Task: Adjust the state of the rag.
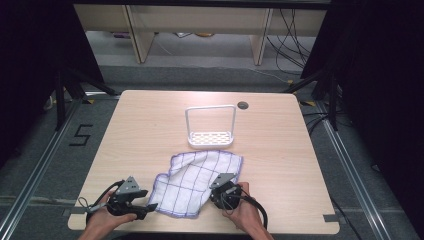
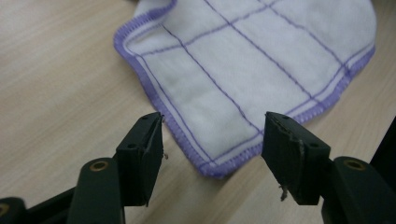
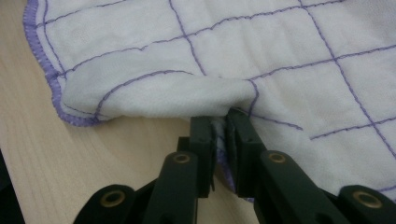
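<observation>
A white cloth (image 1: 197,180) with purple grid lines and purple hem lies rumpled on the near half of the table. My left gripper (image 1: 150,206) sits at its near left corner, jaws open, with the cloth's corner (image 2: 215,163) lying between the fingertips and no pad pressing on it. My right gripper (image 1: 216,187) is at the cloth's near right edge, jaws shut on a pinched fold of the hem (image 3: 222,135). The cloth (image 3: 233,60) bunches up just past those jaws.
A white wire rack (image 1: 210,126) with a perforated base stands beyond the cloth at mid-table. A dark round grommet (image 1: 243,105) sits near the far edge. Bare wood (image 1: 280,150) lies to the right and left of the cloth.
</observation>
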`<state>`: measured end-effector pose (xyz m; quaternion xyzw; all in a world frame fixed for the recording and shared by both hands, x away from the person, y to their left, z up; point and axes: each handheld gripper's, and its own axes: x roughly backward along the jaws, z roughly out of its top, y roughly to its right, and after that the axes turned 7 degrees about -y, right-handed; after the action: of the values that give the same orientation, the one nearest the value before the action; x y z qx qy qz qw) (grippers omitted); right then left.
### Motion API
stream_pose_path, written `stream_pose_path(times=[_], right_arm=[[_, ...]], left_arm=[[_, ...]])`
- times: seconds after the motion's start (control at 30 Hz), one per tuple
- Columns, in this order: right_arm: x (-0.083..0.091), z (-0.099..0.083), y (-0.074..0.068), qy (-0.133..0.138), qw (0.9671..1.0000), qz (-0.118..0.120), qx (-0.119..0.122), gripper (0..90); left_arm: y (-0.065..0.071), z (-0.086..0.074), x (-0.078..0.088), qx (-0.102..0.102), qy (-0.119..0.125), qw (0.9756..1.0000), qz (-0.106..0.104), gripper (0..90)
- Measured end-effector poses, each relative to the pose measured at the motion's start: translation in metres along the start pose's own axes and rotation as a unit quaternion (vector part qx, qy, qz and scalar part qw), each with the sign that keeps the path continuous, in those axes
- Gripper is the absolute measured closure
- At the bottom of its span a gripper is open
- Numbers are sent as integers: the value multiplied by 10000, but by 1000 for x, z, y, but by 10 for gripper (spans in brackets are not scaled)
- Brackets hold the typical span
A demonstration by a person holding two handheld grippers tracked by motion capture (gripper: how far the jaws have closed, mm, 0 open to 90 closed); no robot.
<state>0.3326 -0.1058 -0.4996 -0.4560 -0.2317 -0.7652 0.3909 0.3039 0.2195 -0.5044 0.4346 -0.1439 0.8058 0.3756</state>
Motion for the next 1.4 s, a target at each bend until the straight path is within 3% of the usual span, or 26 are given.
stream_pose_path(times=[0.1,0.13,0.2,0.23,0.27,0.33,0.47,0.53,0.63,0.67,0.7,0.8,0.83,0.93,1.0,1.13,1.2,1.23,1.27,1.4], right_arm=[[1,0,0,-19,10000,20,-9,836],[0,0,1,7,9999,37,94,842],[1,-1,2,10,9998,123,126,845],[1,-1,2,10,9998,123,126,845],[3,-1,2,-37,10000,71,35,849],[3,0,3,85,9998,110,123,851],[13,-1,6,246,9996,130,-38,855],[19,-2,8,289,9994,184,-87,857],[32,-4,13,566,9981,257,29,859],[41,-5,13,559,9980,256,-113,860],[47,-7,15,720,9971,212,-105,861],[62,-11,19,780,9966,239,-131,862],[73,-16,22,855,9956,323,-224,863],[85,-24,22,894,9953,309,-206,864],[90,-32,19,815,9962,293,-110,864],[87,-45,16,677,9968,364,-207,861],[74,-54,18,484,9974,395,-349,855],[74,-54,18,484,9974,395,-349,855],[60,-54,18,331,9984,331,-326,852],[40,-40,24,111,9991,247,-338,832]], left_arm=[[3,-2,-3,-55,-103,9999,-9,441],[3,-2,-4,-203,-159,9996,65,493],[4,-2,-4,-214,-113,9997,104,581],[4,-1,-4,-294,-120,9995,79,581],[4,-1,-4,-365,-103,9992,151,672],[5,-1,-5,-340,-79,9993,97,760],[3,-2,-5,-395,-10,9992,-38,872],[2,-3,-5,-405,7,9992,9,883],[4,-3,-2,-436,37,9990,-44,887],[6,-4,1,-447,87,9989,-87,888],[8,-4,3,-483,136,9987,-116,888],[17,-6,7,-418,275,9983,-291,888],[21,-6,11,-632,252,9972,-305,889],[31,-7,15,-629,369,9967,-360,889],[43,-7,16,-842,363,9948,-441,888],[46,-8,9,-847,302,9947,-500,888],[44,-10,3,-835,83,9952,-493,888],[44,-10,3,-835,83,9952,-493,888],[42,-10,-1,-992,-40,9940,-455,887],[41,-9,-3,-992,-73,9942,-419,884]])
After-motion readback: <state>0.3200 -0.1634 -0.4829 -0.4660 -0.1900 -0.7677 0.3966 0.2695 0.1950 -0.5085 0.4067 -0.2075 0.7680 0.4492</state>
